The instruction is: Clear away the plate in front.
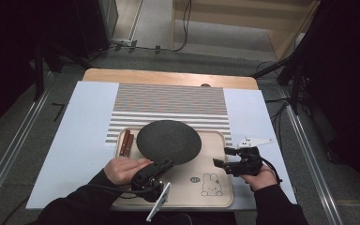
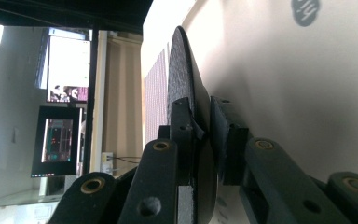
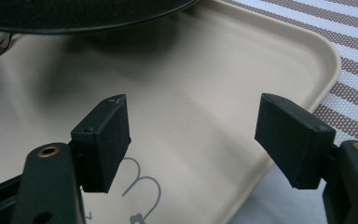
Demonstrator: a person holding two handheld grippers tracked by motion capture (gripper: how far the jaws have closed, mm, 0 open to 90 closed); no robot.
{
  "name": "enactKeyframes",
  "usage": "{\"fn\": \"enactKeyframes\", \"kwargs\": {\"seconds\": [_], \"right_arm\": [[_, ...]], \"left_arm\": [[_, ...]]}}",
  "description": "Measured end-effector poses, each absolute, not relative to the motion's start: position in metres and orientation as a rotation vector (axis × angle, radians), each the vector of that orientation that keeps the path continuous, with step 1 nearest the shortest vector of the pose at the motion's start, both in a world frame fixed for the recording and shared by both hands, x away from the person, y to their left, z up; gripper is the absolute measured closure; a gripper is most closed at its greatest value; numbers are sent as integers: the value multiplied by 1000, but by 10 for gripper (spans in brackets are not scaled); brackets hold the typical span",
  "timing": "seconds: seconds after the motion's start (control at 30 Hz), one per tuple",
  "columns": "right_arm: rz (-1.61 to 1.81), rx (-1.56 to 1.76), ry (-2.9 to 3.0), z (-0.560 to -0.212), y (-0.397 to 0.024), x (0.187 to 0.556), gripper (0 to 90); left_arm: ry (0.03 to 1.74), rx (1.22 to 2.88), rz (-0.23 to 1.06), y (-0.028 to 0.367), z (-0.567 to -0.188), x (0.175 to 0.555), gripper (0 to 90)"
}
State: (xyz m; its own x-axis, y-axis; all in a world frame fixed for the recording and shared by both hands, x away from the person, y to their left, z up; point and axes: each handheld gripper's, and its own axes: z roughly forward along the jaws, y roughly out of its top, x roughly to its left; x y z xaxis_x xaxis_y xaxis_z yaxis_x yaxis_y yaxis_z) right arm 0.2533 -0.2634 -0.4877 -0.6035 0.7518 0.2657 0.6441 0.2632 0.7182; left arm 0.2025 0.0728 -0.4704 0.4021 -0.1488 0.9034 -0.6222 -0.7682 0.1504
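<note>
A dark round plate (image 1: 168,140) hangs over the far half of a beige tray (image 1: 187,190), casting a shadow on it. My left gripper (image 1: 168,163) is shut on the plate's near rim. In the left gripper view the plate (image 2: 179,70) stands edge-on, its rim pinched between the jaws of that gripper (image 2: 203,112), with the tray (image 2: 284,70) beside it. My right gripper (image 1: 220,156) stands open over the tray's right side. In the right gripper view its jaws (image 3: 191,126) are wide apart above the tray (image 3: 205,84), nothing between them, and the plate (image 3: 74,14) is beyond.
Brown-handled cutlery (image 1: 125,142) lies at the tray's far left corner. A striped placemat (image 1: 168,101) lies under and beyond the tray on a white table cover (image 1: 84,122). A rabbit drawing (image 1: 210,183) marks the tray's near right.
</note>
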Motion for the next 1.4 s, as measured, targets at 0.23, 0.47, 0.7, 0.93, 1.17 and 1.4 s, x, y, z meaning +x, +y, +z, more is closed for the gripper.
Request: {"fn": "enactKeyframes", "kwargs": {"seconds": [0.23,0.47,0.7,0.93,1.17,1.4], "right_arm": [[1256,1335,2389,-488,-264,253,245],[1254,1335,2389,-488,-264,254,245],[1247,1336,2393,-489,-264,253,245],[1243,1341,2387,-488,-263,253,245],[1238,1335,2398,-489,-263,253,245],[1230,1331,2406,-489,-261,252,245]], "left_arm": [[-640,2179,1291,81,-469,184,807],[-727,2226,1175,83,-486,177,831],[-787,2238,1100,83,-497,181,854],[-850,2275,993,84,-505,186,807],[-890,2281,908,85,-510,192,760],[-883,2286,860,85,-508,196,742]]}}
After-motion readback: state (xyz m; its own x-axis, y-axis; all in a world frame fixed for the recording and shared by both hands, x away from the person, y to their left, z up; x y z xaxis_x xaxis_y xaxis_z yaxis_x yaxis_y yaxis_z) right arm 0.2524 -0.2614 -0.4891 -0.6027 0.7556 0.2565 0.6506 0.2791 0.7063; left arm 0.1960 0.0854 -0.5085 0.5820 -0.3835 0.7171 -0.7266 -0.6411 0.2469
